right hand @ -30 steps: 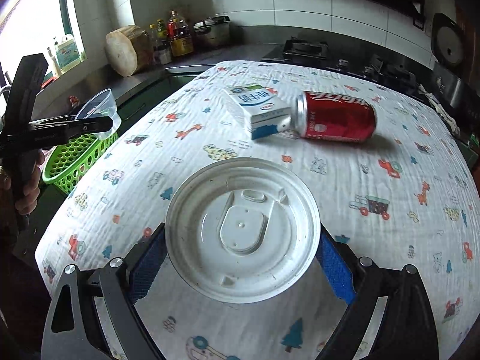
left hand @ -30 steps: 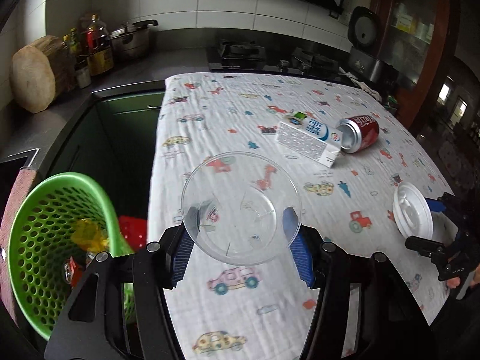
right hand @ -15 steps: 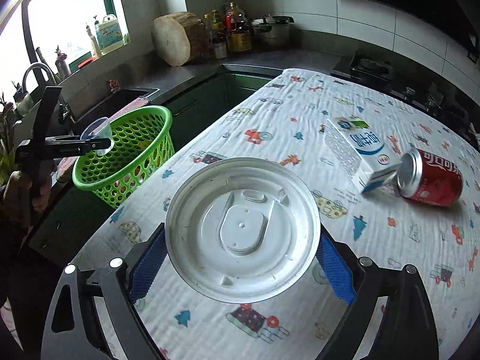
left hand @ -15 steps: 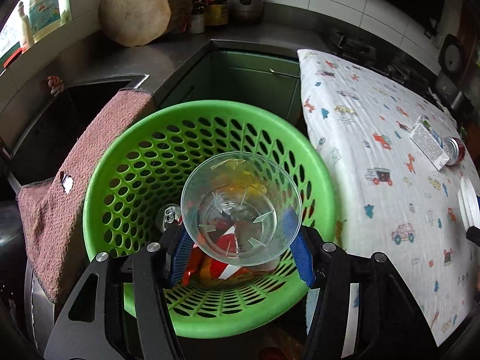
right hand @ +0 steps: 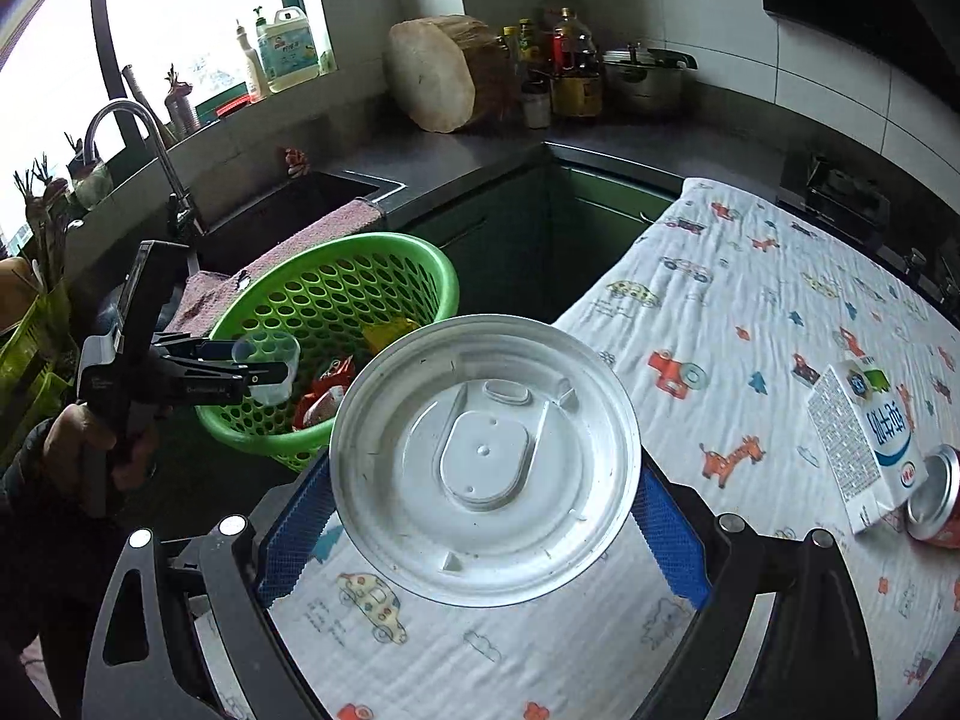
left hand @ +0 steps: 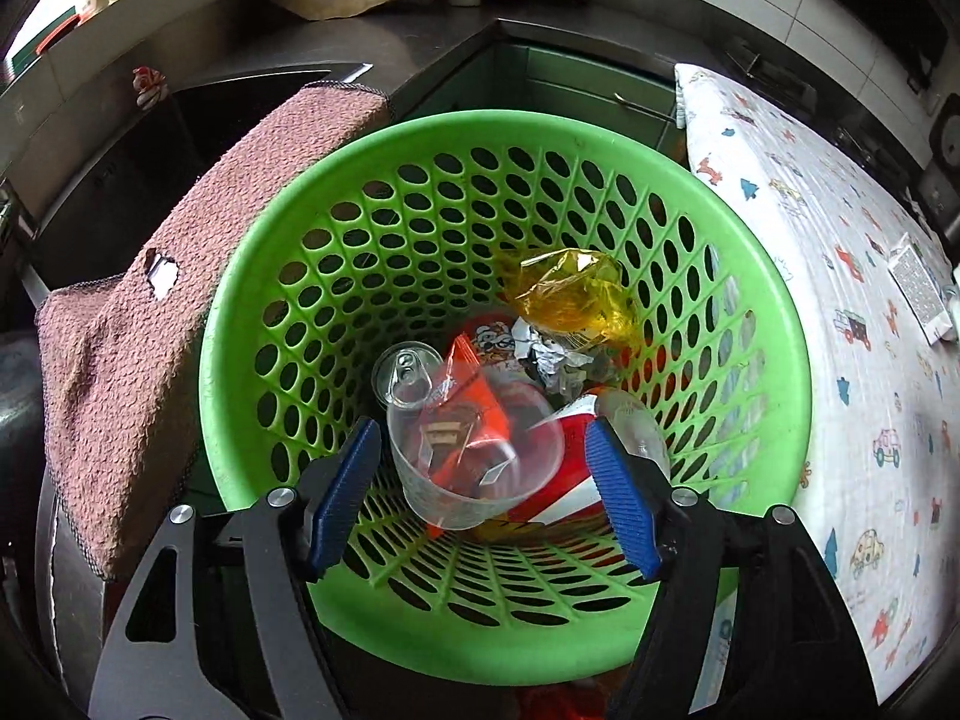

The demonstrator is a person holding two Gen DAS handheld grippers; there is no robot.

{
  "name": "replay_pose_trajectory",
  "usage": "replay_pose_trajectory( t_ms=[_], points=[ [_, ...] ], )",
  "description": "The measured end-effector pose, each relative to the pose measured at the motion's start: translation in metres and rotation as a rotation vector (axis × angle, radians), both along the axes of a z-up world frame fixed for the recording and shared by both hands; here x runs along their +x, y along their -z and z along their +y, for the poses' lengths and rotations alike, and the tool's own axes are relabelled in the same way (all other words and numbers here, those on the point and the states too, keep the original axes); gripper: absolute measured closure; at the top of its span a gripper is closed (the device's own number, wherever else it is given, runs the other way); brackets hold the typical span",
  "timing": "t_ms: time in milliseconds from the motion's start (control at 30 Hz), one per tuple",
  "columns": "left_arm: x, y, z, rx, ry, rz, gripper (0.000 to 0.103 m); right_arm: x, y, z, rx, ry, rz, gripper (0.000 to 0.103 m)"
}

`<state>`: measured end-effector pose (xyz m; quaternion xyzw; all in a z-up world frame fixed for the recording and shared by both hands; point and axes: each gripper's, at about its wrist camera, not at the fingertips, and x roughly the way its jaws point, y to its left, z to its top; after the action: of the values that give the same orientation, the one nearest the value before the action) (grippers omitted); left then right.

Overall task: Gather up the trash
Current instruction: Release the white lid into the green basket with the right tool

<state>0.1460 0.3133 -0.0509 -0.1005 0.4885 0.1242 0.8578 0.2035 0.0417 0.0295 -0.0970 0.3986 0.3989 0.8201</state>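
My left gripper (left hand: 483,480) is open above the green basket (left hand: 774,324). The clear plastic cup (left hand: 474,450) hangs free between the pads, tilted, over the trash inside. The right wrist view shows the cup (right hand: 267,366) at the left gripper's (right hand: 264,369) tips over the basket (right hand: 420,258). My right gripper (right hand: 480,510) is shut on a white round lid (right hand: 486,456) and holds it above the table's near left corner. A white carton (right hand: 864,438) and a red can (right hand: 936,504) lie on the patterned cloth (right hand: 750,300).
The basket holds a yellow wrapper (left hand: 570,294), an orange wrapper (left hand: 474,402), crumpled paper and a can. A brown towel (left hand: 150,300) drapes over the sink edge left of the basket. Counter with a wooden block (right hand: 432,78), bottles and a pot lies behind.
My left gripper moved lower over the basket and opened; the cup has left the pads and tilts downward. My right gripper carried the lid left toward the basket.
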Motion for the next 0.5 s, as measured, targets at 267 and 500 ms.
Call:
replay_pose_trajectory(
  t_ms=[267,500],
  points=[
    [-0.018,-0.012,0.01,-0.002,-0.014,-0.034,0.029,0.013,-0.001,0.058,0.011,-0.066,0.0,0.013],
    [-0.038,-0.026,0.019,0.006,-0.034,-0.073,0.026,0.021,0.01,0.109,-0.021,-0.118,0.005,0.013]
  ],
)
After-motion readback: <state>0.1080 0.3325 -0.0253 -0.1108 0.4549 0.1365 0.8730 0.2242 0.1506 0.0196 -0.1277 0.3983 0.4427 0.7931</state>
